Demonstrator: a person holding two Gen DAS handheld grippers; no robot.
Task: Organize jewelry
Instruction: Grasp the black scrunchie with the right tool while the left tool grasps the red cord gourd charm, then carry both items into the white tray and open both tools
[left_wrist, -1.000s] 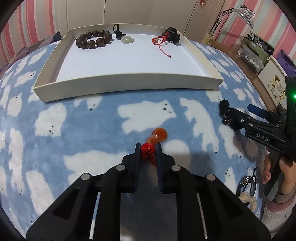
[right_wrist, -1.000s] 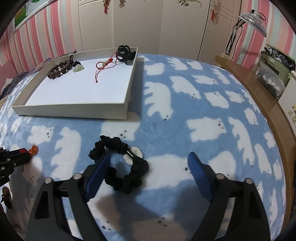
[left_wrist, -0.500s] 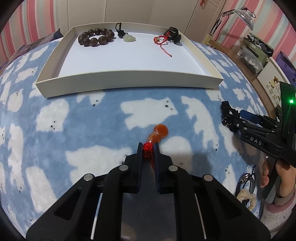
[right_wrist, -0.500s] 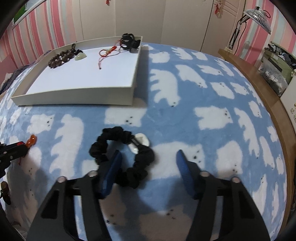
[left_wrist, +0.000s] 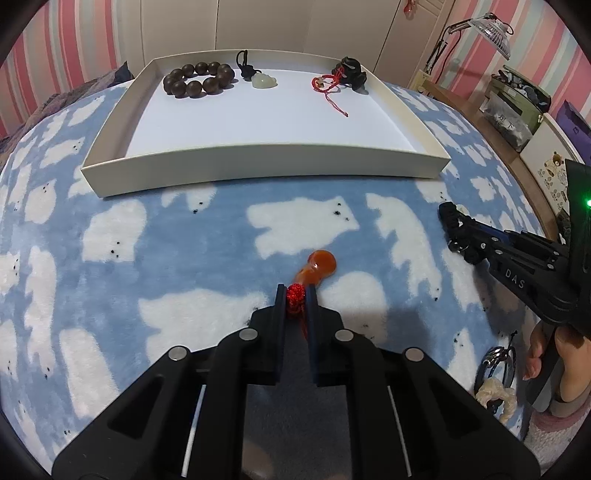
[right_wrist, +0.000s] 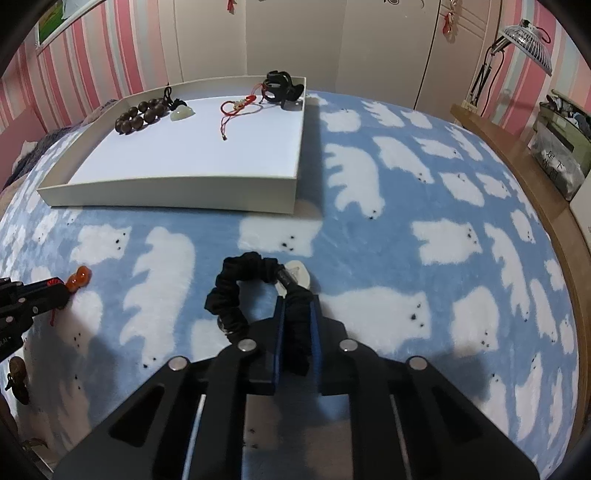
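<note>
Left gripper: clenched on the red knot of the orange pendant, near side of the tray.
Right gripper: clenched on the black scrunchie, near side of the tray, right of the pendant.
Tray: holds bead bracelet, jade pendant, red cord along far wall.
Blanket: under tray.

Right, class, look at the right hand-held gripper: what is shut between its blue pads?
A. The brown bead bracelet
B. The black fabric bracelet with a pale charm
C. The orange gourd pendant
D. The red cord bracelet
B: the right hand-held gripper has its blue pads closed on the black fabric bracelet, which lies on the blanket; the orange gourd pendant is in the left hand-held gripper.
</note>
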